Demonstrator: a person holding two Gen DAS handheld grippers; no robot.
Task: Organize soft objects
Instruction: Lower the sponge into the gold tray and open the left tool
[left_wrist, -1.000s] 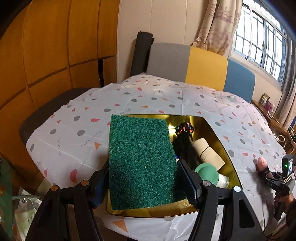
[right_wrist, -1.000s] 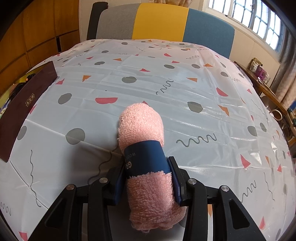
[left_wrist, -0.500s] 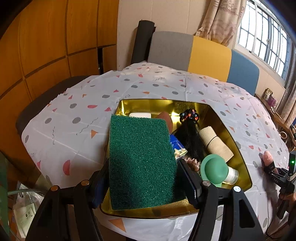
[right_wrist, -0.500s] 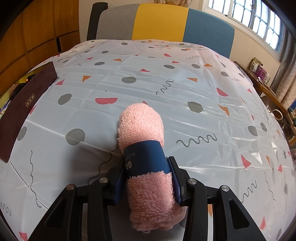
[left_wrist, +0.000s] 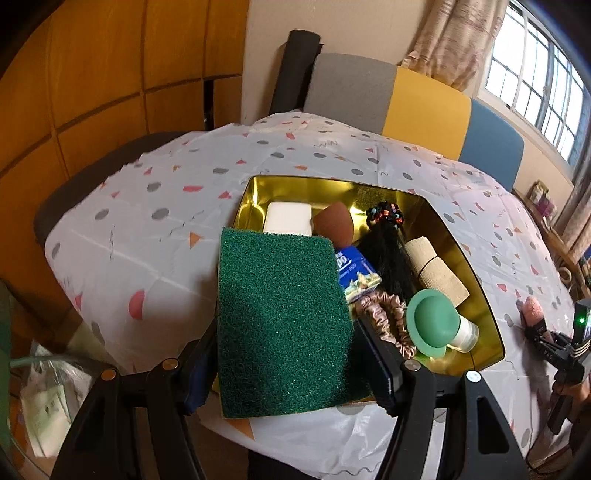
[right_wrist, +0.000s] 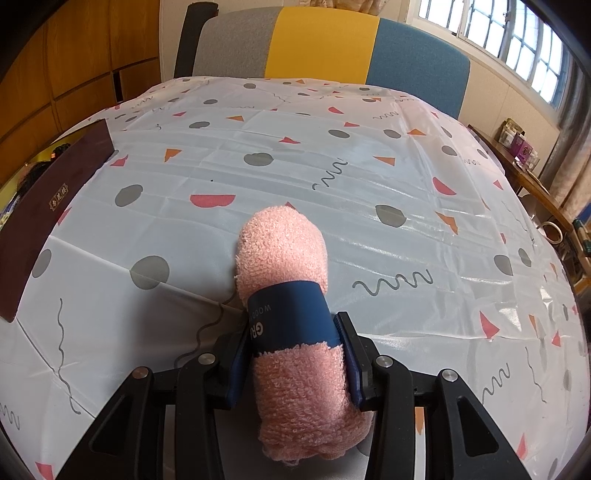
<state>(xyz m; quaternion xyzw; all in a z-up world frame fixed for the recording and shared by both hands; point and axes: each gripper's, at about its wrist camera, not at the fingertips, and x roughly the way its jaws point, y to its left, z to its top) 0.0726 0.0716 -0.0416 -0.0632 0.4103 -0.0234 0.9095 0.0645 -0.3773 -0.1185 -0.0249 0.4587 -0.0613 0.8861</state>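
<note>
My left gripper (left_wrist: 286, 363) is shut on a green scouring pad (left_wrist: 280, 317), held over the near left corner of a gold tray (left_wrist: 487, 325). In the tray lie a white sponge (left_wrist: 288, 218), a brown makeup sponge (left_wrist: 334, 223), a black hairpiece (left_wrist: 386, 251), a beige bandage roll (left_wrist: 436, 269), a pink scrunchie (left_wrist: 384, 317), a blue packet (left_wrist: 356, 271) and a green-capped bottle (left_wrist: 434, 323). My right gripper (right_wrist: 293, 352) is shut on a rolled pink towel (right_wrist: 284, 254) with a dark blue band, its tip on the tablecloth. That gripper and towel (left_wrist: 532, 312) show at the right of the left wrist view.
The table wears a white cloth (right_wrist: 369, 177) with coloured shapes. The tray's dark red outer wall (right_wrist: 40, 218) stands at the left in the right wrist view. A grey, yellow and blue chair back (left_wrist: 406, 99) is behind the table. A plastic bag (left_wrist: 48, 398) lies below the table's near left edge.
The left gripper has sunk and tilted with the scouring pad, so more of the tray's far end and its contents now show. The right gripper and towel have not moved.
</note>
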